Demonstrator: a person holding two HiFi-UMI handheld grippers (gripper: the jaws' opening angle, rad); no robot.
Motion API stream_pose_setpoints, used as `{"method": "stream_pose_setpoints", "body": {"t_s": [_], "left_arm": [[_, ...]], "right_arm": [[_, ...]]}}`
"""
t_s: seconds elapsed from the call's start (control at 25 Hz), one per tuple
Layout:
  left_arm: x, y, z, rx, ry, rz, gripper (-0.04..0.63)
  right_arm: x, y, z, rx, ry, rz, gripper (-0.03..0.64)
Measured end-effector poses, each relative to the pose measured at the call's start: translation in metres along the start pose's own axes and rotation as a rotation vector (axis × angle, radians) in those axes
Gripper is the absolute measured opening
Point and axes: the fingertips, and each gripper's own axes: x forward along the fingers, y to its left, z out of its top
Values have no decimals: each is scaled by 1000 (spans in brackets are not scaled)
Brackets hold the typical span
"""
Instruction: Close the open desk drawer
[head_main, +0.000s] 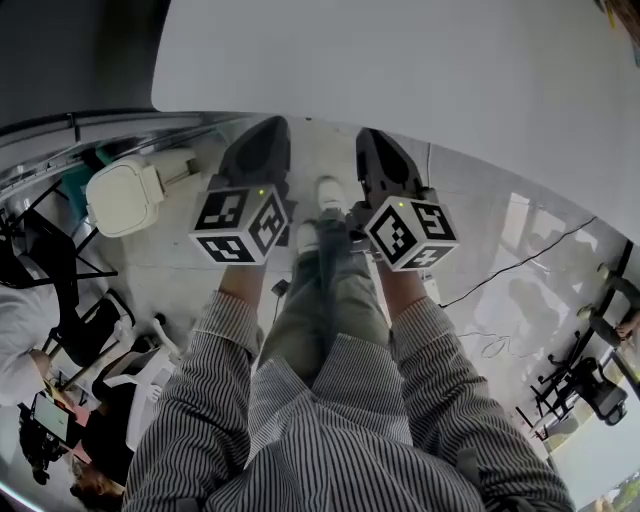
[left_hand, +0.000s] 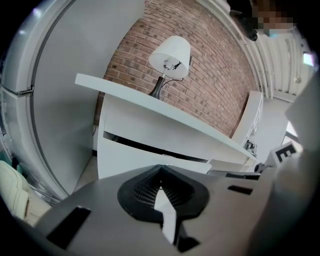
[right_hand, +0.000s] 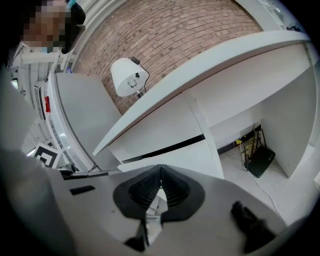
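A white desk stands against a brick wall, with a white lamp on top. Under the desktop a white drawer front juts out a little, with a dark gap along its upper edge; the right gripper view shows the same drawer. My left gripper is shut and empty, a short way in front of the drawer and pointing at it. Beside it, my right gripper is also shut and holds nothing. In the head view both grippers hang side by side just below the desktop's edge.
A black box with yellow cables sits on the floor in the desk's open leg space. A cream-coloured seat is to my left. A black cable runs across the floor on the right, near office chairs. People sit at far left.
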Motion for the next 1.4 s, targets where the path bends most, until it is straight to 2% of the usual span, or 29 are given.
{"method": "stream_pose_setpoints", "body": {"t_s": [0.52, 0.72, 0.84, 1.4], "left_arm": [[-75, -37, 16, 69, -77, -55, 11], [-113, -54, 24, 58, -102, -64, 11], [-135, -73, 31, 85, -115, -87, 12], [-224, -146, 66, 120, -133, -197, 11]], "right_arm": [[-76, 53, 14, -149, -27, 49, 15], [-108, 87, 22, -181, -63, 85, 16], [-129, 105, 26, -193, -75, 104, 17], [-225, 155, 62, -264, -99, 95, 17]]}}
